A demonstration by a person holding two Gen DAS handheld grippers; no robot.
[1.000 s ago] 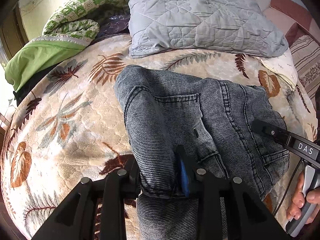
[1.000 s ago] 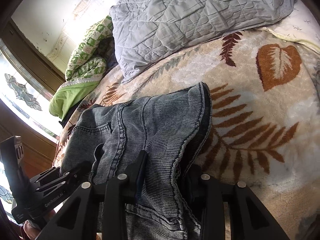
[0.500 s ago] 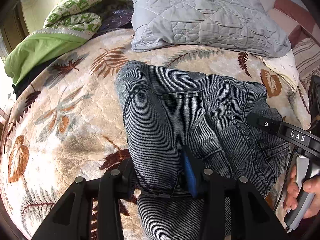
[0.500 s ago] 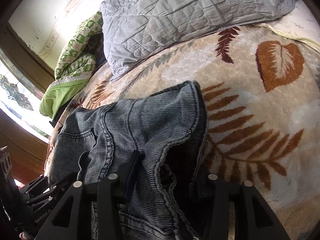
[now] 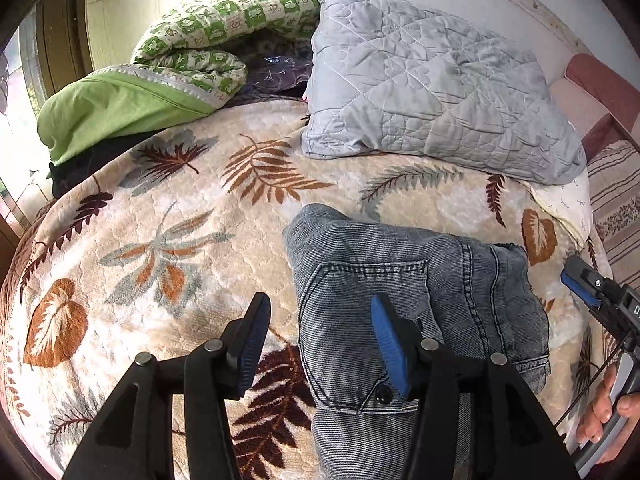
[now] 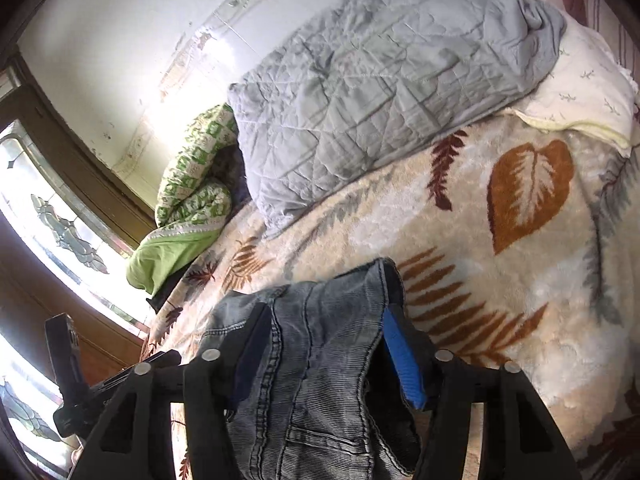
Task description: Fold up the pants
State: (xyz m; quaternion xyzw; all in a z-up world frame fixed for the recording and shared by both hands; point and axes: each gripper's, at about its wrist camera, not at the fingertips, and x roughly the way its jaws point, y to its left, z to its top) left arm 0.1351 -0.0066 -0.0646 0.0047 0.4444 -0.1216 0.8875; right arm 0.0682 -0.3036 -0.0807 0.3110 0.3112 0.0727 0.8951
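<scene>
Jaws of the left gripper (image 5: 320,344) are spread wide with nothing between them; those of the right gripper (image 6: 324,354) stand parted around the waistband, pads not visibly pressing it. The folded grey-blue denim pants (image 5: 408,300) lie on the cream leaf-patterned plush blanket (image 5: 160,240), just short of the grey quilted pillow (image 5: 432,84). Their long axis is judged to run away from the pillow toward both grippers, the right being nearer.

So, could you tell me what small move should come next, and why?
Probably draw the right gripper back off the jeans: its fingers are spread wide, yet denim lies between them, while the left gripper, also open, holds nothing.
</scene>
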